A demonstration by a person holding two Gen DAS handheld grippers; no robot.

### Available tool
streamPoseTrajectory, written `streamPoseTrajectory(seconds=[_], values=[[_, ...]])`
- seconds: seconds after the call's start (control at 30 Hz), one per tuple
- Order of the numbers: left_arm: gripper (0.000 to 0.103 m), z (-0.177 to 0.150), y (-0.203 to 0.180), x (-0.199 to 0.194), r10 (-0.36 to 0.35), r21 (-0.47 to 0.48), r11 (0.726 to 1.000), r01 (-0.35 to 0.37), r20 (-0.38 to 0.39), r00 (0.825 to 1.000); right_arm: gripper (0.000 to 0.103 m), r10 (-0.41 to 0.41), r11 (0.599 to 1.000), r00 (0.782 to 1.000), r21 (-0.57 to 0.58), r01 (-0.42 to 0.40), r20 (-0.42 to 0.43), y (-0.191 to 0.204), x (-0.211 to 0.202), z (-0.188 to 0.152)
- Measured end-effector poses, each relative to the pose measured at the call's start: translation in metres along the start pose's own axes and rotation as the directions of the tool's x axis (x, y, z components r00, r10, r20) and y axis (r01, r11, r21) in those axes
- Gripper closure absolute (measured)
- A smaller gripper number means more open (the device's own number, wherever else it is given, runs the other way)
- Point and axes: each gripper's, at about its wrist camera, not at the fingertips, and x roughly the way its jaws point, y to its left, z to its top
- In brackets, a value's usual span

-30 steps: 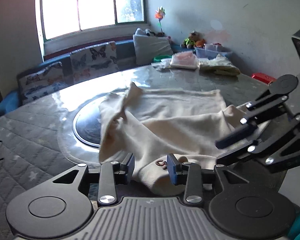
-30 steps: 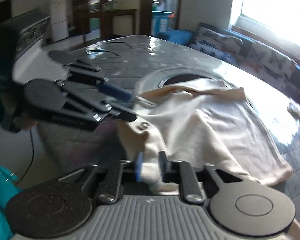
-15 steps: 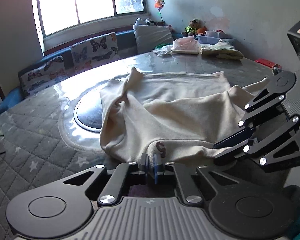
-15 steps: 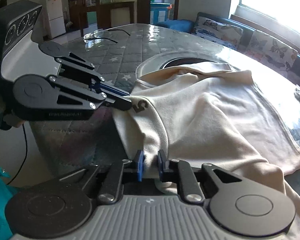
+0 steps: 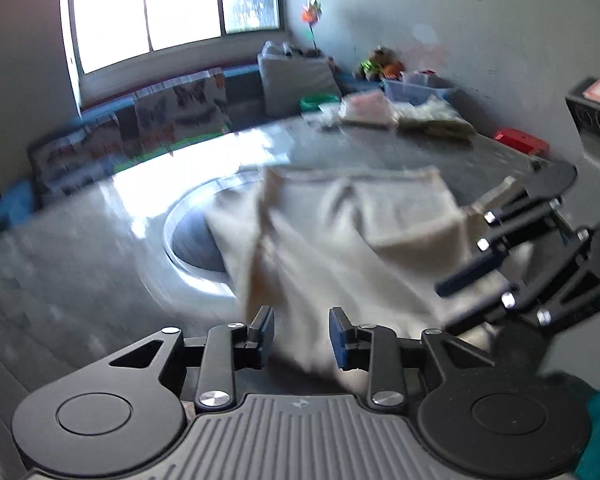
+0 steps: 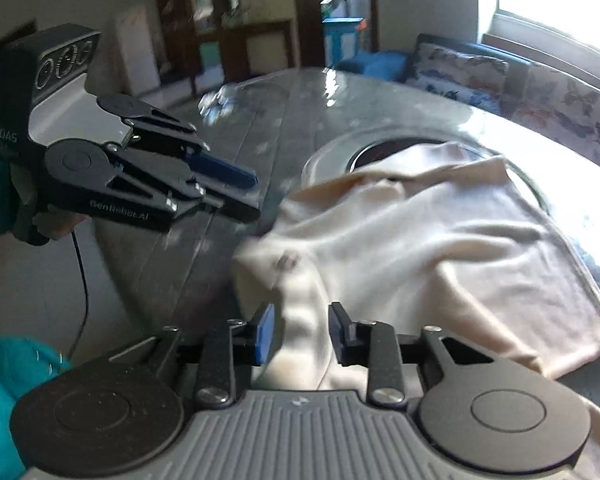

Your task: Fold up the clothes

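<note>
A cream shirt (image 5: 340, 248) lies rumpled on the round grey table (image 5: 80, 264), partly over the table's dark centre disc (image 5: 194, 248). It also shows in the right wrist view (image 6: 420, 240). My left gripper (image 5: 302, 334) is open, its jaws apart with cloth lying loose between them. My right gripper (image 6: 300, 330) is open too, with the near fold of the shirt between its jaws. Each gripper shows in the other's view: the right one (image 5: 456, 304), the left one (image 6: 246, 196). The frames are motion-blurred.
Folded clothes (image 5: 400, 114) and a plastic box (image 5: 418, 88) sit at the table's far edge. A cushioned bench (image 5: 160, 120) runs under the window. A cable (image 6: 80, 280) hangs off the table's near side.
Both grippers were shut on the shirt's near edge half a second ago. Both have opened and let go, and the views have pulled back and up a little.
</note>
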Motion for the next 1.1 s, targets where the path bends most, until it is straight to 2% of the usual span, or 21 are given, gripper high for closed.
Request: streamPoseTrajectory(seconds=[0.17,0.27,0.6,0.73,0.87,1.1], values=[[0.071,0.048,0.007,0.037,0.068,0.024,0.997,-0.068,0.017,0.998,0.067,-0.018,0.997,1.000,0.080,0.019,-0.013,-0.018,0.019,-0.001],[0.071,0.068,0.006,0.074,0.069,0.046,0.997,-0.068,-0.010,0.998,0.066,-0.011,0.995,1.000,0.103,0.014,-0.027,-0.023,0.026,-0.007],[0.071,0.101,0.019,0.184,0.107,0.041,0.994,-0.103,-0.125,0.986,0.054,0.038,0.992,0.999,0.124,-0.038,-0.004,-0.026,0.028,-0.012],[0.073,0.099,0.026,0.205,0.088,0.028,0.996,-0.085,-0.158,0.983,0.052,0.054,0.991,0.999,0.121,-0.054,0.004,-0.027,0.028,-0.013],[0.092,0.097,0.033,0.213,0.086,0.019,0.996,-0.084,-0.171,0.981,0.051,0.065,0.990,0.998,0.121,-0.066,0.012,-0.029,0.028,-0.014],[0.097,0.089,0.057,0.196,0.098,-0.052,0.993,-0.106,-0.137,0.986,0.048,0.076,0.990,0.997,0.120,-0.077,0.017,-0.030,0.029,-0.014]])
